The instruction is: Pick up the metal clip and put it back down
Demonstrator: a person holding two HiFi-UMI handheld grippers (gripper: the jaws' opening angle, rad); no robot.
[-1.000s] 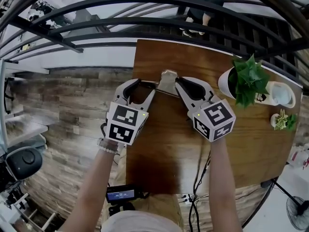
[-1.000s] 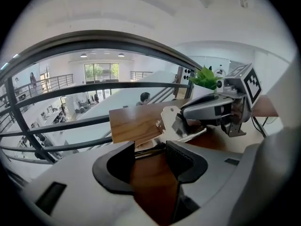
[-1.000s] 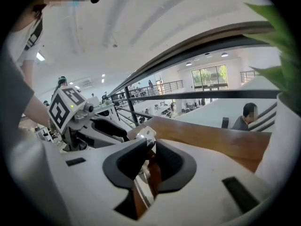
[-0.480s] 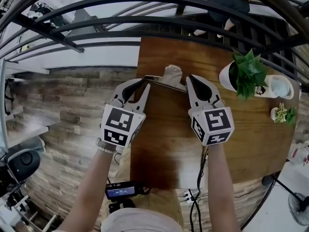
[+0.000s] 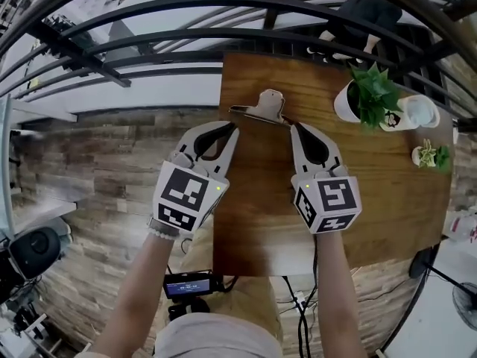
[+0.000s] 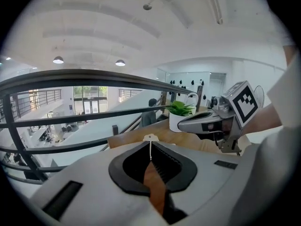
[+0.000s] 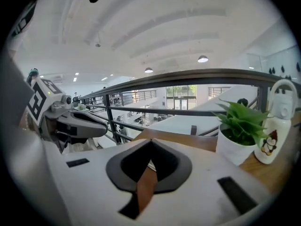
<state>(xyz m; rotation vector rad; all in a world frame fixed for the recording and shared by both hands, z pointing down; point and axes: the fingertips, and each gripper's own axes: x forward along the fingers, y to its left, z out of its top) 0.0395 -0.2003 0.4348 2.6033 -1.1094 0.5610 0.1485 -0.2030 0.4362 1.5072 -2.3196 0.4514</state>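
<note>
Two grippers, one metal clip [image 5: 262, 104] — I've the left gripper [image 5: 233, 129], jaws just closed, and right gripper [image 5: 294, 127] both pinching its ends.

The left tongs [image 5: 232, 130] and right tongs [image 5: 295, 128] are showing pale grey moulded shells, with black ribbed pads [image 6: 165, 163] lining their inner faces. Each is carrying a white cube [image 5: 186, 196] printed with black square markers, a small green light glowing near one corner. The person is wearing a pale wristband [image 5: 159, 231] on the left arm and a light-coloured garment [image 5: 216, 339].
</note>
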